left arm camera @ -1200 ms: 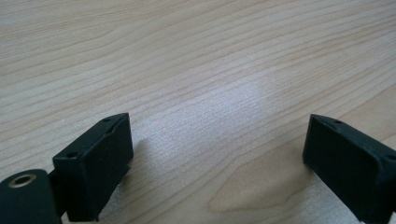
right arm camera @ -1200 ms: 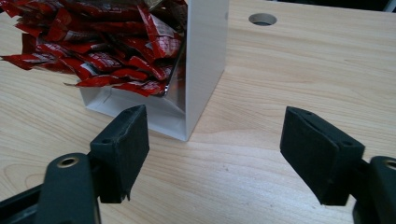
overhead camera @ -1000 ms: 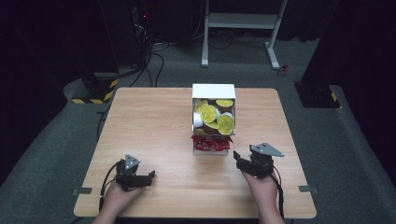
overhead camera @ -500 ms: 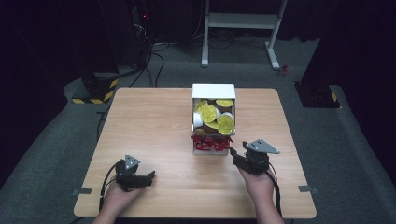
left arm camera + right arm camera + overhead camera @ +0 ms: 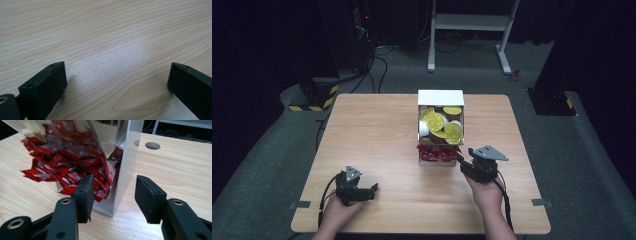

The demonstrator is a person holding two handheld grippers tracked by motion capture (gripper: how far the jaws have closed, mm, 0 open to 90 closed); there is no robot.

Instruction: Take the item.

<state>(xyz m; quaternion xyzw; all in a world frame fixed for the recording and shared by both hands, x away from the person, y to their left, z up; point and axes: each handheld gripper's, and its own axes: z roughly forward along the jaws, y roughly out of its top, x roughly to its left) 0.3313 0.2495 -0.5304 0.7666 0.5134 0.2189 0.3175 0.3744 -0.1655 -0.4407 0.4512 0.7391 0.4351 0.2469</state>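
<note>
right gripper (image 5: 464, 162) fingers partly spread, just been closing, astride the near corner wall of the clear box (image 5: 127, 157), pinching nothing | red sachets (image 5: 72, 160) spill from box's front, mid-surface (image 5: 377, 130) | yellow-lidded cups (image 5: 442, 125) behind | left gripper (image 5: 117, 80) fingers spread wide over bare wood

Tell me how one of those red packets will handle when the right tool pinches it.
The red packets look thin and creased, so probably floppy and light. Their glossy film may slip between the right tool pads. Piled loosely, neighbours may drag out too.

A lab: dark curtains (image 5: 257, 40), cables (image 5: 377, 60) and a lone wooden table (image 5: 377, 130).
</note>
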